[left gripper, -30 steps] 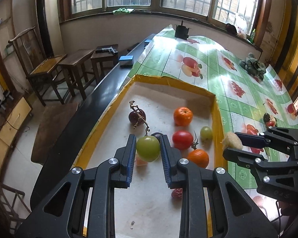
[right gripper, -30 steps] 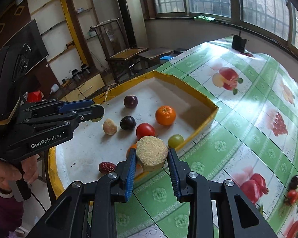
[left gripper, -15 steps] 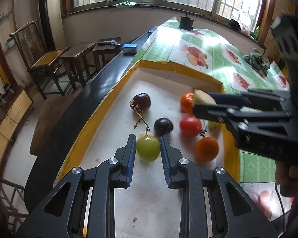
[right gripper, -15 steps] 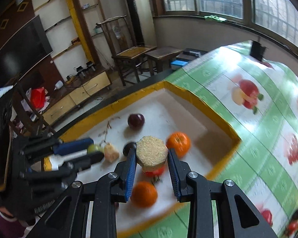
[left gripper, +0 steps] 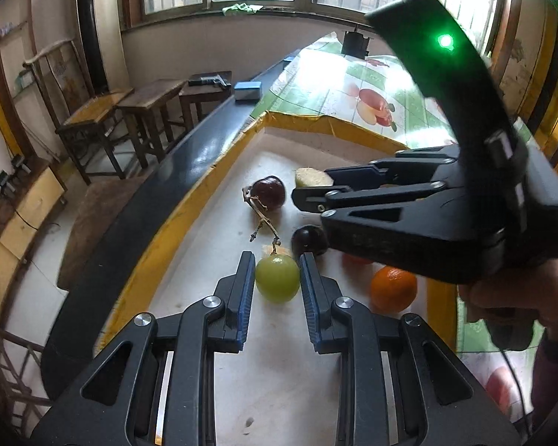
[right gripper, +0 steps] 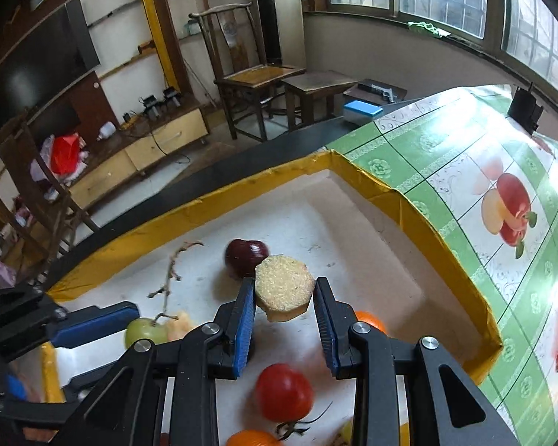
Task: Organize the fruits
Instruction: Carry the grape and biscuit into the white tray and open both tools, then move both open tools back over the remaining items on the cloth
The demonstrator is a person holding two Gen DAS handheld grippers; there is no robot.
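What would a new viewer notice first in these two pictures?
Probably the right gripper holding a pale, grainy fruit slice above the yellow-rimmed tray, beside a dark red plum. Next, the left gripper holding a green grape over the tray's near end.

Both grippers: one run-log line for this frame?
left gripper: shut on green grape | right gripper: shut on corn piece | both over tray

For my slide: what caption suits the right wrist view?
Right gripper holds a tan cut fruit chunk above the yellow-rimmed tray.
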